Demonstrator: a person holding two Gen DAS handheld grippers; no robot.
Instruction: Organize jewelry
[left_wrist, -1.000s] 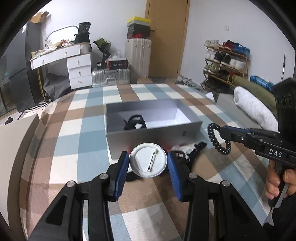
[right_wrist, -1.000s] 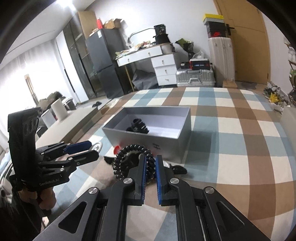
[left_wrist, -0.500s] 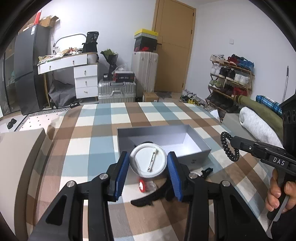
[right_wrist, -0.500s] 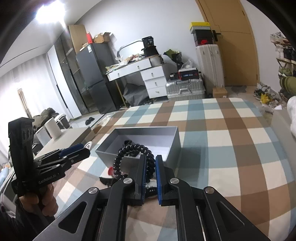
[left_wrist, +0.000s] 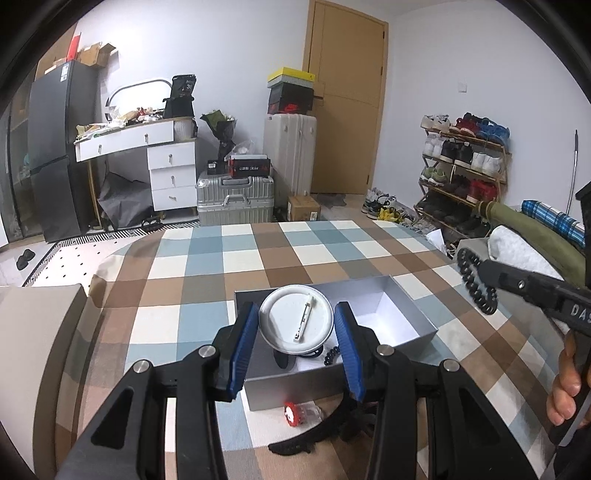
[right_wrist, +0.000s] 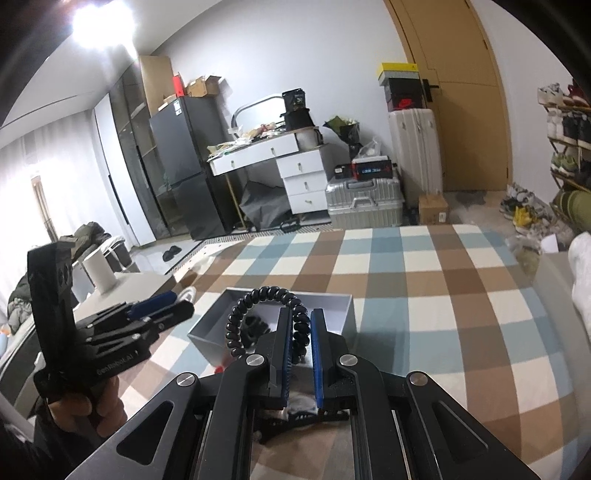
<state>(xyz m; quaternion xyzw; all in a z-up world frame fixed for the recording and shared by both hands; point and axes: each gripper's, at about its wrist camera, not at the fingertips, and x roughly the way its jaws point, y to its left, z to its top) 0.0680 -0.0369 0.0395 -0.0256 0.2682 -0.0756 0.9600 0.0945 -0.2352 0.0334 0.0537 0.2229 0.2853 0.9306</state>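
My left gripper (left_wrist: 295, 332) is shut on a round white pin badge (left_wrist: 295, 319), held back side up above the near part of the open grey box (left_wrist: 413, 314). My right gripper (right_wrist: 299, 332) is shut on a black spiral hair tie (right_wrist: 258, 299) and holds it in the air above the box (right_wrist: 347, 306); it also shows at the right of the left wrist view (left_wrist: 474, 284). Black items (left_wrist: 325, 356) lie inside the box. A red piece (left_wrist: 290, 414) and black pieces (left_wrist: 314, 439) lie on the checked cloth in front of the box.
The box sits on a checked blue, brown and white cloth (left_wrist: 229, 258). Beyond it are silver suitcases (left_wrist: 236, 199), a white desk (left_wrist: 155, 147) and a shoe rack (left_wrist: 461, 177). Rolled bedding (left_wrist: 532, 236) lies at the right.
Both grippers have risen and tilted up with their items. The badge has moved from in front of the box to above it. The hair tie has moved above the box too.
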